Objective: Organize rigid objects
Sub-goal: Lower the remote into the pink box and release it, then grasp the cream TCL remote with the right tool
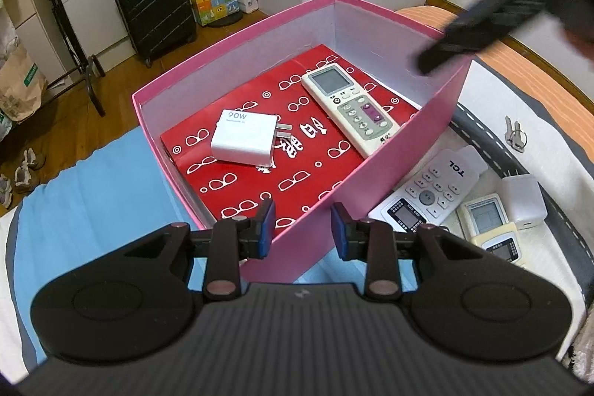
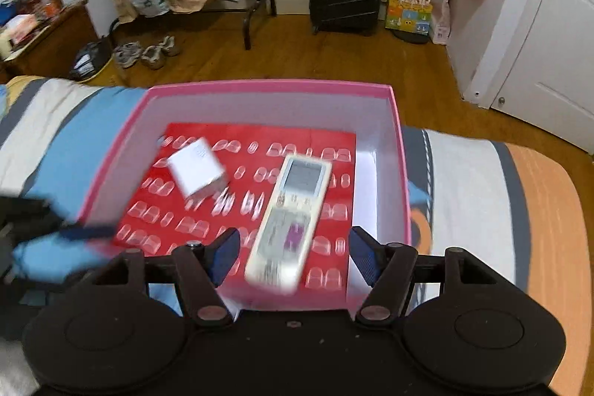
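The pink box (image 1: 438, 121) stands on the bed, and its floor is covered by a red sheet (image 1: 260, 173) with white glasses printed on it. On this sheet lie a white charger (image 1: 243, 141) with its pins out and a cream remote (image 1: 349, 108), well apart from each other.

The left gripper (image 1: 303, 229) holds the near corner of the box: one blue pad is inside the wall, the other outside, and they press together on the pink wall. In the right wrist view this gripper shows only as a dark blur at the left edge of the box.

The right gripper (image 2: 291, 253) hangs above the box with its jaws apart. The cream remote (image 2: 293, 210) is seen between its fingers, but it lies on the red sheet below, and the pads do not touch it.

Outside the box, on the bedcover to the right, lie a white TCL remote (image 1: 434, 188), two smaller remotes (image 1: 493, 229), a white cube charger (image 1: 523, 203) and some keys (image 1: 515, 135).
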Demonstrator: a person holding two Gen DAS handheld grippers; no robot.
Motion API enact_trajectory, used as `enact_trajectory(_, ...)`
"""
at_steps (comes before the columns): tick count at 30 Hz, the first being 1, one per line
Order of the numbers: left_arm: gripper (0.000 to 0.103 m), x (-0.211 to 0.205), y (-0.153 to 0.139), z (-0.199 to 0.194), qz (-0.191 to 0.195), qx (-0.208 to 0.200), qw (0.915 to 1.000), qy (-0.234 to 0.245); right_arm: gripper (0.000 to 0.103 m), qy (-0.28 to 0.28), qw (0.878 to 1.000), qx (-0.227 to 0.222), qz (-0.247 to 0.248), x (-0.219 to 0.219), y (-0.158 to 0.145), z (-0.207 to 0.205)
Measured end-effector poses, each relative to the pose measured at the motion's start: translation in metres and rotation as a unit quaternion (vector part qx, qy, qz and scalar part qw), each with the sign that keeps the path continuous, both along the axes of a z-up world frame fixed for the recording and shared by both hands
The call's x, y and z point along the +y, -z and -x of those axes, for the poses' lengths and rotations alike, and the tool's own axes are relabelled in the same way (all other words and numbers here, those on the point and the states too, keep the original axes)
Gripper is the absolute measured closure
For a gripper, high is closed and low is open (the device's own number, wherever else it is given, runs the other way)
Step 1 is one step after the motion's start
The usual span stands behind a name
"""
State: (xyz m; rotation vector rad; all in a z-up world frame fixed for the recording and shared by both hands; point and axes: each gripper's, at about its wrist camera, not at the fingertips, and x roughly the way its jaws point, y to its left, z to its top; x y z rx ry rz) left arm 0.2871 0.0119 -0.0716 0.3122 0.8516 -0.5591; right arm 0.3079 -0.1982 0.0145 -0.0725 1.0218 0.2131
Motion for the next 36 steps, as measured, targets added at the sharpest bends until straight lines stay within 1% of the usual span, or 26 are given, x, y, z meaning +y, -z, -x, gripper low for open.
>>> enact_trajectory(2, 0.072, 0.0, 0.001, 0.0, 0.0, -0.001, 1.0, 0.001, 0.032, 0.002, 1.0, 0.001, 0.003, -0.003, -0.009, 0.024)
enact_trajectory(5, 0.072, 0.001, 0.002, -0.001, 0.002, -0.001, 1.0, -0.001, 0.031, 0.003, 1.0, 0.015, -0.003, -0.007, -0.011, 0.055)
enact_trajectory(8, 0.072, 0.001, 0.003, 0.0, 0.004, -0.003, 1.0, -0.001, 0.031, 0.006, 0.999, 0.034, -0.007, -0.005, -0.004, 0.078)
enact_trajectory(13, 0.072, 0.003, 0.004, 0.001, 0.009, -0.005, 0.9999, -0.001, 0.03, 0.017, 0.998, 0.049, -0.022, -0.004, 0.008, 0.107)
enact_trajectory(18, 0.072, 0.003, 0.003, 0.002, 0.011, -0.005, 0.9999, -0.002, 0.029, 0.049, 0.994, 0.079, -0.054, 0.001, 0.03, 0.124)
enact_trajectory(20, 0.072, 0.004, 0.003, 0.003, 0.012, -0.007, 0.9999, -0.001, 0.025, 0.064, 0.992, 0.089, -0.069, 0.005, 0.039, 0.128)
enact_trajectory(21, 0.072, 0.004, 0.003, 0.003, 0.013, -0.007, 0.9999, -0.001, 0.024, 0.075, 0.989, 0.095, -0.081, 0.007, 0.045, 0.13)
enact_trajectory(24, 0.072, 0.004, 0.002, 0.003, 0.013, -0.008, 0.9999, -0.002, 0.023, 0.106, 0.981, 0.114, -0.113, 0.014, 0.066, 0.134)
enact_trajectory(26, 0.072, 0.003, 0.002, 0.003, 0.012, -0.01, 0.9999, 0.0, 0.023, 0.12, 0.978, 0.122, -0.116, 0.022, 0.081, 0.135)
enact_trajectory(27, 0.072, 0.003, 0.002, 0.004, 0.012, -0.01, 0.9999, -0.001, 0.02, 0.128, 0.977, 0.126, -0.115, 0.026, 0.088, 0.136)
enact_trajectory(29, 0.072, 0.002, 0.002, 0.004, 0.01, -0.012, 0.9999, -0.001, 0.02, 0.147, 0.977, 0.121, -0.097, 0.032, 0.1, 0.138)
enact_trajectory(31, 0.072, 0.003, 0.002, 0.005, 0.008, -0.015, 0.9999, 0.001, 0.018, 0.152, 0.978, 0.121, -0.072, 0.041, 0.111, 0.138)
enact_trajectory(33, 0.072, 0.004, 0.002, 0.006, 0.008, -0.017, 0.9998, 0.001, 0.018, 0.142, 0.985, 0.096, -0.016, 0.054, 0.113, 0.137)
enact_trajectory(34, 0.072, 0.004, 0.002, 0.006, 0.008, -0.018, 0.9998, 0.001, 0.018, 0.139, 0.987, 0.086, 0.004, 0.058, 0.115, 0.135)
enact_trajectory(35, 0.072, 0.004, 0.002, 0.006, 0.009, -0.018, 0.9998, 0.001, 0.017, 0.144, 0.986, 0.081, 0.021, 0.06, 0.118, 0.132)
enact_trajectory(36, 0.072, 0.004, 0.002, 0.006, 0.009, -0.018, 0.9998, 0.001, 0.016, 0.145, 0.985, 0.085, 0.029, 0.061, 0.123, 0.13)
